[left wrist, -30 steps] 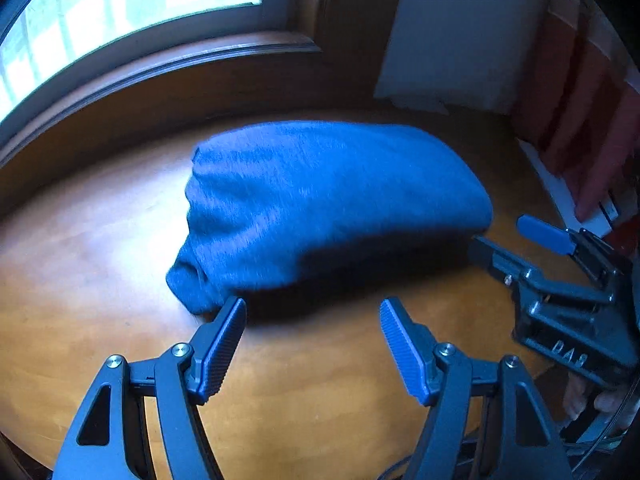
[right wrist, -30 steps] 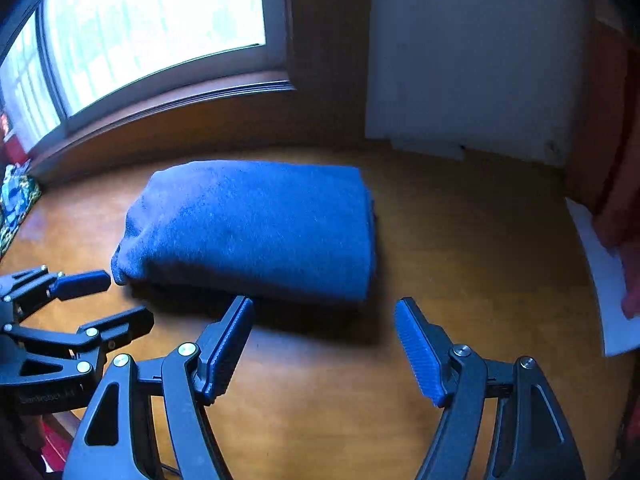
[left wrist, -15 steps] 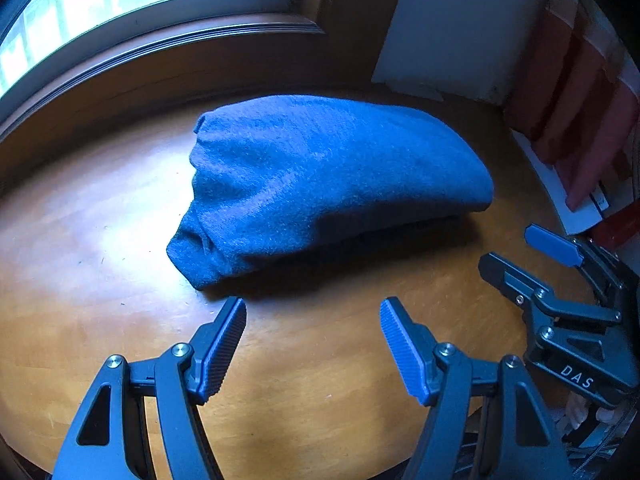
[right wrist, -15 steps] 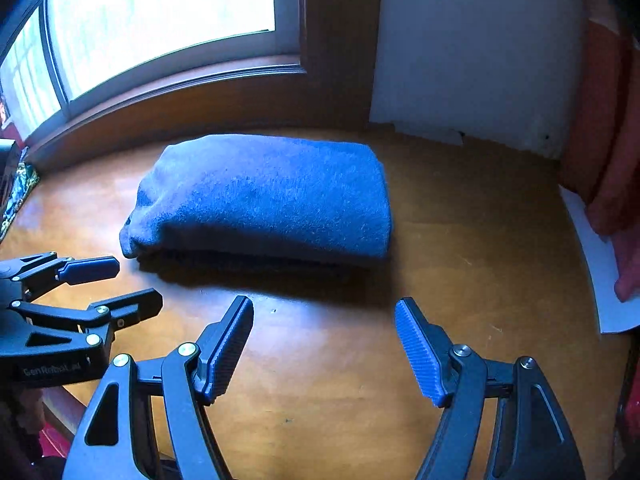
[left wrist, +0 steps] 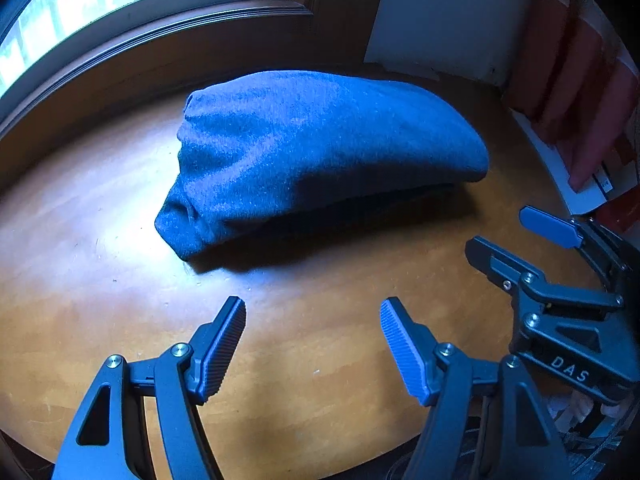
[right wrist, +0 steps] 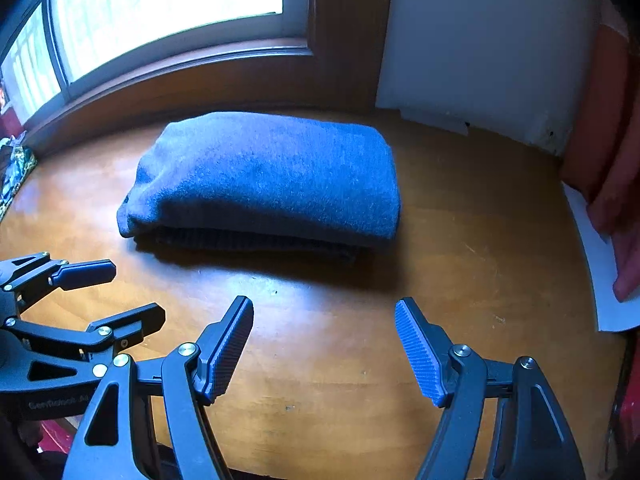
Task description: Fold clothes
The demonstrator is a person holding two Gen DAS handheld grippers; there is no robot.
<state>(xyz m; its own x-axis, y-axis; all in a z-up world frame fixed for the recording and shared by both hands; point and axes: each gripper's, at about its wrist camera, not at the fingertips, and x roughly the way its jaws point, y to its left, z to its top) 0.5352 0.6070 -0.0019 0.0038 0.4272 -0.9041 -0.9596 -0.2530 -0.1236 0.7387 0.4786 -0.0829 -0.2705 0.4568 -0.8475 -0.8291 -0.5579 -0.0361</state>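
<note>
Nearest you, your left gripper (left wrist: 312, 340) and right gripper (right wrist: 324, 344) both hover over the wooden worktop (right wrist: 460, 272) with jaws spread wide, holding nothing. Just beyond them, apart from both, the blue sweater (right wrist: 268, 184) lies folded in a thick stack near the worktop's middle. A white sheet (right wrist: 600, 264) overhangs the right edge. Farthest back runs the window (right wrist: 160, 8).

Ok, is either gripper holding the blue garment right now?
No, the left gripper and the right gripper are both open above bare wood, short of the folded blue garment on the table.
</note>
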